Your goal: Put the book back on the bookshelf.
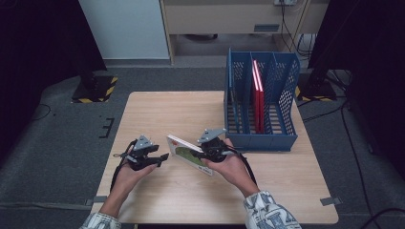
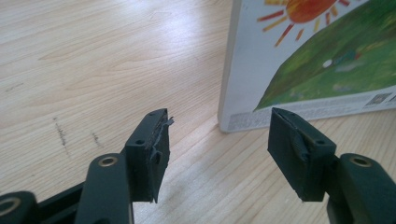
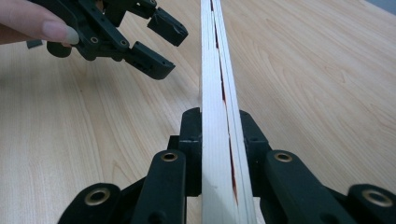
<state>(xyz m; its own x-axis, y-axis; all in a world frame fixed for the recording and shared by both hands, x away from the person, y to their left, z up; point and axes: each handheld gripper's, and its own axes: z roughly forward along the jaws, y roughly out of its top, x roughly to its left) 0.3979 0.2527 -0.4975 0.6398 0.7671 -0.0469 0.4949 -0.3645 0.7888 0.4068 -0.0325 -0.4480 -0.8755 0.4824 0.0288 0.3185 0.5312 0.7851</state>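
Observation:
A thin picture book (image 1: pixel 188 154) with a sun and a green hill on its cover (image 2: pixel 322 51) stands on edge, tilted, on the wooden table (image 1: pixel 157 109). My right gripper (image 1: pixel 206 149) is shut on the book's page edge (image 3: pixel 219 140), both pads pressed against its sides. My left gripper (image 1: pixel 162 158) hovers just left of the book, its jaws apart with nothing between them (image 2: pixel 217 154); it also appears in the right gripper view (image 3: pixel 159 44), held by a hand.
A blue mesh file rack (image 1: pixel 260 102) with several slots stands at the table's right, a red book (image 1: pixel 258 95) upright in a middle slot. Bare tabletop lies to the left and in front. Black stand bases sit on the floor beyond.

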